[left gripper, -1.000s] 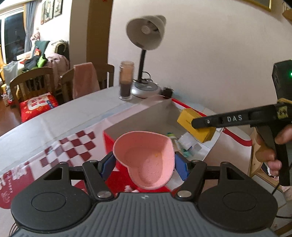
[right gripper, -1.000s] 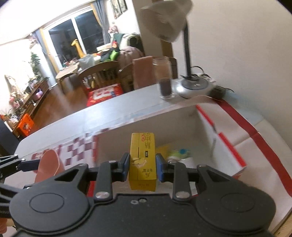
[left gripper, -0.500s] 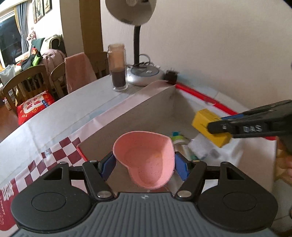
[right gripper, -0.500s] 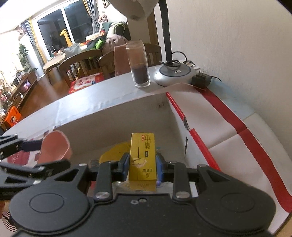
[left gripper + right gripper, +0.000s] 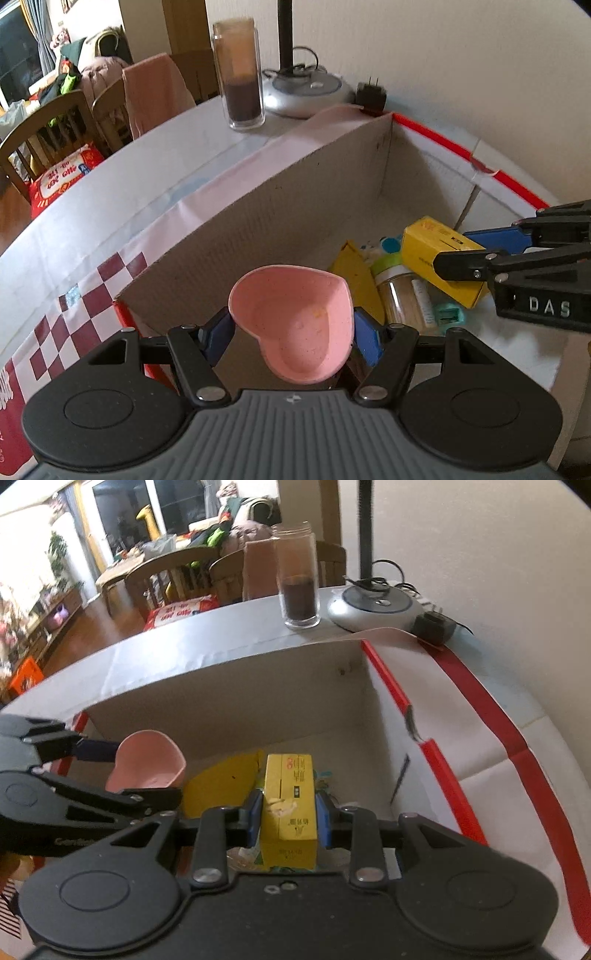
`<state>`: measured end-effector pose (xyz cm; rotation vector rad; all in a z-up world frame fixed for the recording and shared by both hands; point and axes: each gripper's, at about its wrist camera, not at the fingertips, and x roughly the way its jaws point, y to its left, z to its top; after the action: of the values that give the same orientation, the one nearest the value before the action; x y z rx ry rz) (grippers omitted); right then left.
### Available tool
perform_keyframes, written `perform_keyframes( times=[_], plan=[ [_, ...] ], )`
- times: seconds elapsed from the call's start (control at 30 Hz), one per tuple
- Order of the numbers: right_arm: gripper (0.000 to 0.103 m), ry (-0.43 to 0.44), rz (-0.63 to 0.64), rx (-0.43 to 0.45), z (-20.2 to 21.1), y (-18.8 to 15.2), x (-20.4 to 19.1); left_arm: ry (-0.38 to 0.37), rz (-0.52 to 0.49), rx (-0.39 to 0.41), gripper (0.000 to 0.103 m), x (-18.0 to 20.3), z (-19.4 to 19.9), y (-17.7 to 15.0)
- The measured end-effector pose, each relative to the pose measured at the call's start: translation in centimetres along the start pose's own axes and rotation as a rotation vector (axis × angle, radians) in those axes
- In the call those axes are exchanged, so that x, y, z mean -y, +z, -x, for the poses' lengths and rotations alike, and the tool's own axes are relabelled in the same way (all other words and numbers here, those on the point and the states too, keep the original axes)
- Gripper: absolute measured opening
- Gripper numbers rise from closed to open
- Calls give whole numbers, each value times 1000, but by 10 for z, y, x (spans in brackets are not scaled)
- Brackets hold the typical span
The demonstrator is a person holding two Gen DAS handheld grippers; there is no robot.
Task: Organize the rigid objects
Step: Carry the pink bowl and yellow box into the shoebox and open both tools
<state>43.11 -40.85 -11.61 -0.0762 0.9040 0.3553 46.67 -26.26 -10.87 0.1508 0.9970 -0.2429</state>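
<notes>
Left gripper (image 5: 291, 328) pinching a pink heart dish (image 5: 293, 325) between blue pads, held over the near-left corner of the open box (image 5: 295, 206); dish tilted, hollow side up toward the camera; same dish seen from the right wrist at left (image 5: 147, 764), above the box floor.

Right gripper (image 5: 288, 819) clamped on a yellow carton (image 5: 290, 805), pads pressed to both long sides; carton held lengthwise along the fingers, inside the box and low over its contents; from the left wrist, carton (image 5: 436, 258) at the right side of the box, gripped by the black fingers marked DAS.

Lying on the box floor: a jar (image 5: 402, 291) with a green lid, on its side, just beside the carton; a yellow sheet (image 5: 356, 273) left of the jar; a small teal item (image 5: 448, 315) near the jar's base, too small to identify.

Behind the box on the table (image 5: 110, 206): a tall glass (image 5: 240, 92) part-filled with something dark; a lamp base (image 5: 306, 90) and a plug (image 5: 371, 96) near the wall; chairs (image 5: 55, 122) beyond the table.
</notes>
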Motion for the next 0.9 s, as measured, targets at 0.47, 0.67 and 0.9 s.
perform_keyframes(
  times=[0.47, 0.67, 0.9],
  plan=[
    [30, -22, 16, -18, -8, 5, -1, 29, -47, -67, 69, 2, -17, 5],
    [32, -30, 14, -26, -6, 4, -1, 18, -43, -66, 69, 4, -12, 2],
    [34, -2, 16, -17, 8, 5, 1, -21, 9, -22, 72, 1, 9, -2]
  ],
)
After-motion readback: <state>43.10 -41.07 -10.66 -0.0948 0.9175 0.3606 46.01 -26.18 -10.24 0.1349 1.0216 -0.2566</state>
